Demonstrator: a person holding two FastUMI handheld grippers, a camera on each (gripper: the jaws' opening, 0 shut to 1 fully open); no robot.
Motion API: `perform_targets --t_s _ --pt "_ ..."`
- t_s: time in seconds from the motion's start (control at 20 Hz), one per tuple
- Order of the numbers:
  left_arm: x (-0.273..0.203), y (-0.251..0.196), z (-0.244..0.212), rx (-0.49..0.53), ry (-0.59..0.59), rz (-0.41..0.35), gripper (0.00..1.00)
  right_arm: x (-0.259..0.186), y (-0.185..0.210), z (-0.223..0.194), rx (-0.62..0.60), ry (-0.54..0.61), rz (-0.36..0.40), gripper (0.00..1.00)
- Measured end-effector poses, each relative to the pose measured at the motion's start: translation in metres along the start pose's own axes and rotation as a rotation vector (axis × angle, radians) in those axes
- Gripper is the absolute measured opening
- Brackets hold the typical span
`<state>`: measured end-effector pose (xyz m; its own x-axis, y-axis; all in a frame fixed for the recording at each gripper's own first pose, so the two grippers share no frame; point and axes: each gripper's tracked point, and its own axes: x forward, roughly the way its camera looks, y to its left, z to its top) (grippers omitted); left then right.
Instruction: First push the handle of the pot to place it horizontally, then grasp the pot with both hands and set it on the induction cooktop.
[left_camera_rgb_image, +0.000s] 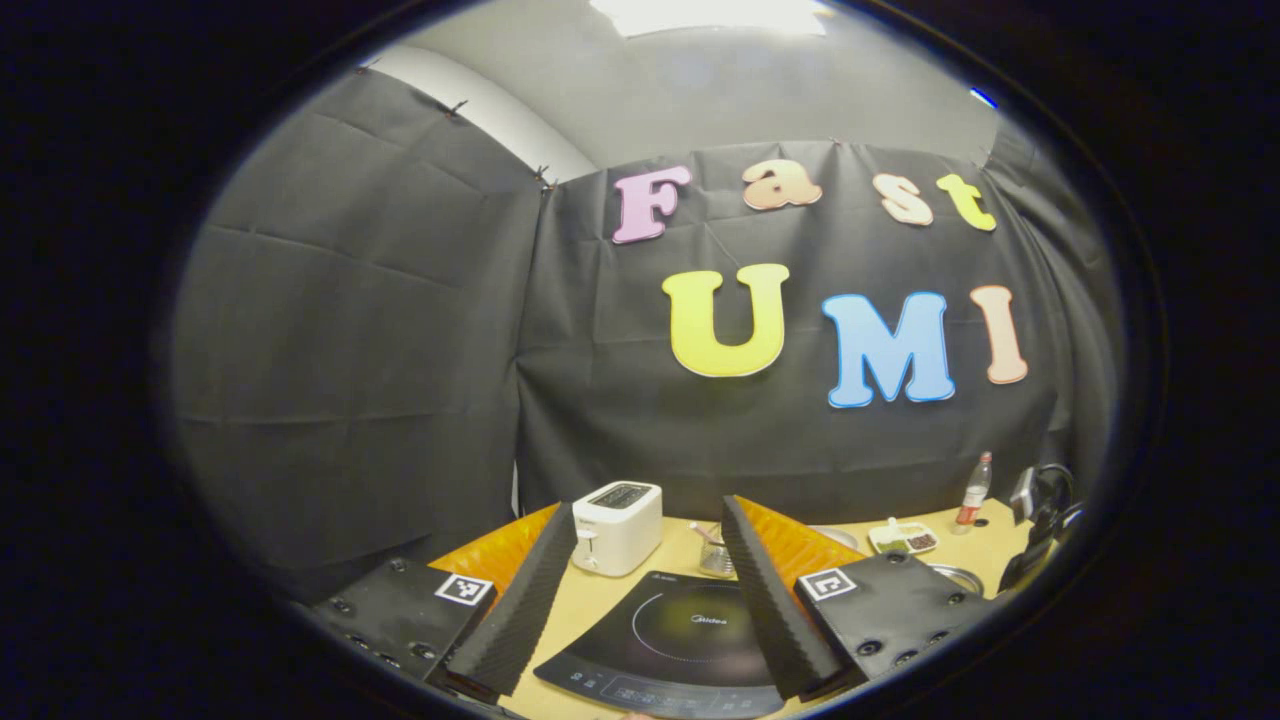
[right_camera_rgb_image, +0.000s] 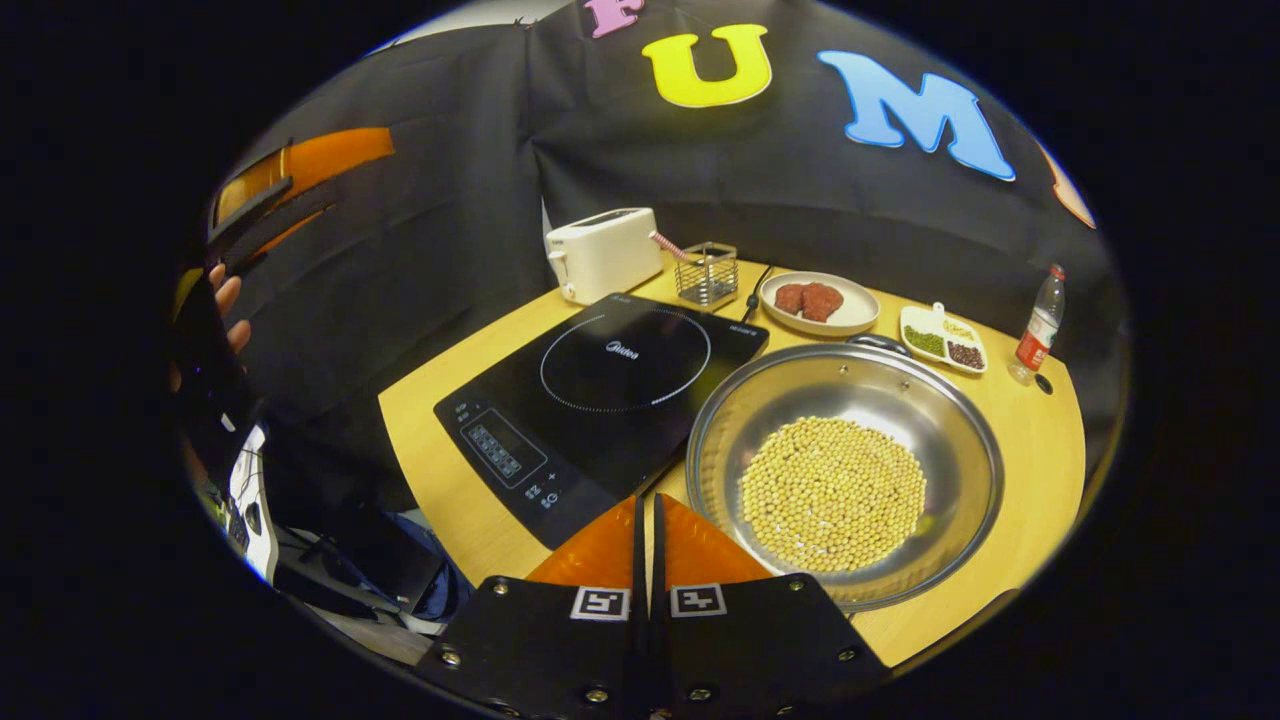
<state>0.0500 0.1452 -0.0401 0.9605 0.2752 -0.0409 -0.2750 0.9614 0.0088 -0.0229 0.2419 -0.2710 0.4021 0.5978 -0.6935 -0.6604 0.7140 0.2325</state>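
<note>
Pot sits on the tabletop just ahead-right of my right tongs, pressed together and empty; I judge them nearer than my left tongs, spread wide over the induction cooktop

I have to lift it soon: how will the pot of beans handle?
The pot looks like rigid, smooth steel, so probably slippery to pinch. The beans lie loose, so they would likely slide and shift weight if it tilts. Wide and shallow, it seems unlikely to tip.

Silver pot — black cooktop.
</note>
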Motion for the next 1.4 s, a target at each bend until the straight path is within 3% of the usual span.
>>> perform_targets --t_s 0.1,0.3,0.4,0.55,0.85,1.0,1.05,1.1,1.15,1.25,1.4 --pt "0.005 -0.002 -0.004 -0.006 0.008 -0.013 0.95 0.009 -0.003 -0.014 -0.007 0.053 0.000 0.01" --pt "0.019 -0.005 -0.004 -0.003 -0.006 -0.034 0.92 0.017 -0.009 -0.037 0.007 0.144 -0.016 0.01" --pt "0.024 -0.010 -0.007 -0.018 -0.003 -0.048 0.99 0.018 -0.017 -0.046 0.005 0.180 -0.042 0.01" --pt "0.033 -0.011 -0.012 -0.026 0.000 -0.061 0.99 0.015 -0.026 -0.054 0.015 0.222 -0.071 0.01" --pt "0.056 -0.028 -0.021 -0.051 0.022 -0.116 0.99 0.006 -0.032 -0.056 0.043 0.235 -0.097 0.01" --pt "0.066 -0.045 -0.020 -0.058 0.023 -0.170 0.92 0.000 -0.038 -0.059 0.067 0.250 -0.128 0.01" --pt "0.068 -0.051 -0.020 -0.059 0.022 -0.189 0.92 -0.003 -0.039 -0.061 0.084 0.253 -0.138 0.01" --pt "0.069 -0.058 -0.019 -0.060 0.019 -0.209 0.99 -0.006 -0.039 -0.062 0.105 0.255 -0.142 0.01" --pt "0.071 -0.065 -0.020 -0.060 0.018 -0.224 0.92 -0.008 -0.038 -0.064 0.127 0.258 -0.144 0.01" --pt "0.072 -0.075 -0.019 -0.059 0.019 -0.245 0.99 -0.012 -0.040 -0.070 0.160 0.272 -0.153 0.01" --pt "0.072 -0.089 -0.014 -0.074 0.012 -0.269 0.99 -0.020 -0.048 -0.077 0.176 0.290 -0.188 0.01"
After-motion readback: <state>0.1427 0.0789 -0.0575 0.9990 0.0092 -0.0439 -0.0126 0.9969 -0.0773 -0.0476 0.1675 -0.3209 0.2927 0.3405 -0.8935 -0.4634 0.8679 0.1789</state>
